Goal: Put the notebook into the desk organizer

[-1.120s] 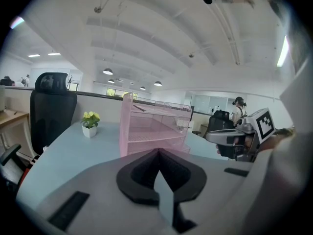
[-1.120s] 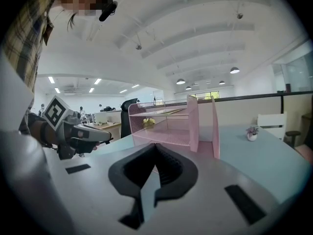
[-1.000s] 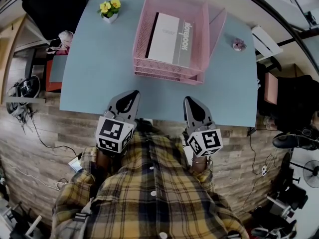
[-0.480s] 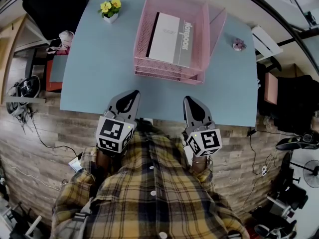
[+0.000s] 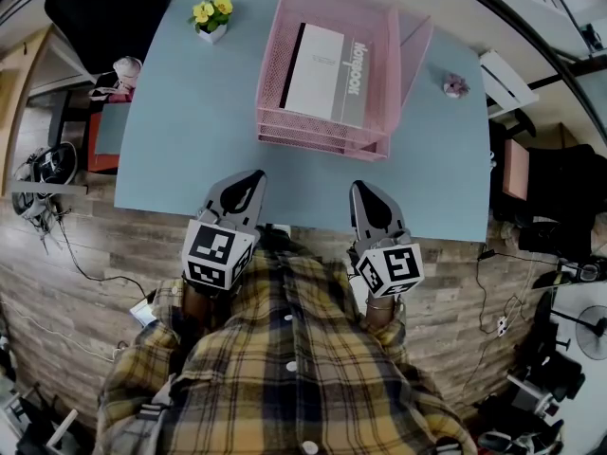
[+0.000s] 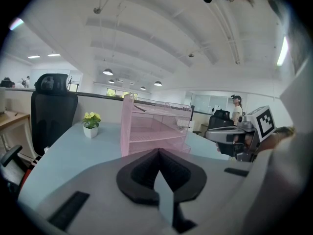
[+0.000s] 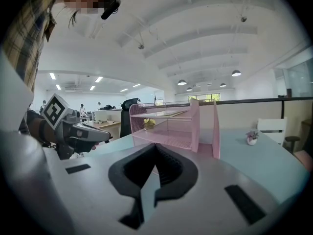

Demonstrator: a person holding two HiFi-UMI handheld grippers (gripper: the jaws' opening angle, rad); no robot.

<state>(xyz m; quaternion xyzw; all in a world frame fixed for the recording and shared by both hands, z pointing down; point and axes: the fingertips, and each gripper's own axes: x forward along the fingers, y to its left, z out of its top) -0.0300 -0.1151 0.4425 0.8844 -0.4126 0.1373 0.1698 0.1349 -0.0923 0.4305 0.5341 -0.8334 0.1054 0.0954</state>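
The white notebook with a grey spine lies flat on the top tray of the pink mesh desk organizer at the far middle of the pale blue desk. My left gripper and right gripper hover side by side at the desk's near edge, close to my body, both shut and holding nothing. The organizer rises ahead in the left gripper view, past the shut left gripper. The right gripper points at the organizer too, and the notebook shows on its top tray.
A small pot of yellow flowers stands at the desk's far left corner, and a small pink flower pot at the right. A black office chair stands beyond the left end. Cables and clutter lie on the wooden floor around the desk.
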